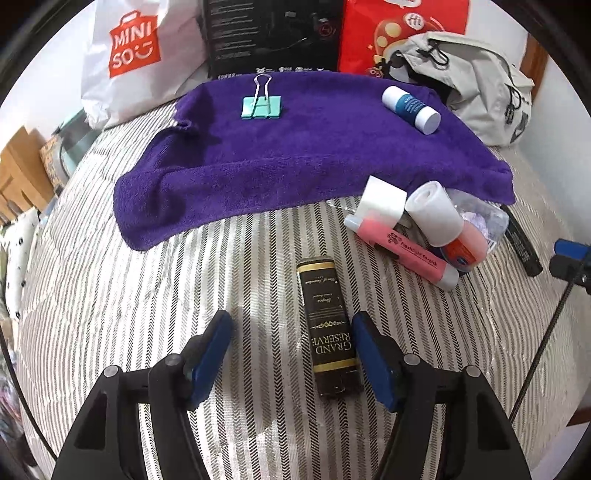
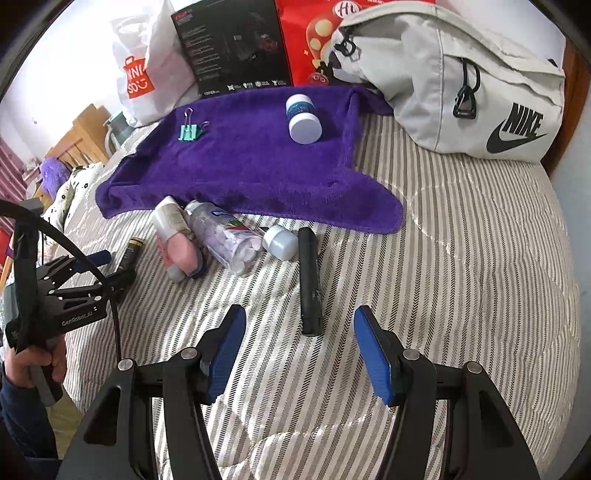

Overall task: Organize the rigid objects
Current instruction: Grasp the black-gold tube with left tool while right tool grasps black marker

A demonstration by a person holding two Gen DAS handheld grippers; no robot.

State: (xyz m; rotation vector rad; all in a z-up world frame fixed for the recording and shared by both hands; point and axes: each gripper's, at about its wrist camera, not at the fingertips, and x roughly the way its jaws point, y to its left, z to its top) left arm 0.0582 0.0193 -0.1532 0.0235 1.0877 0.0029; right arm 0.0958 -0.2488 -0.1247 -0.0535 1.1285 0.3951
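Note:
A purple towel lies on the striped bed, carrying a teal binder clip and a blue-and-white bottle. My left gripper is open, its jaws either side of a black "Grand Reserve" box lying flat. To the right sits a pile: a pink highlighter, a white-capped pink tube and a clear bottle of tablets. My right gripper is open just short of a black stick.
Along the back stand a white Miniso bag, a black carton, a red bag and a grey Nike bag. A hand holds the left gripper. Wooden furniture is at far left.

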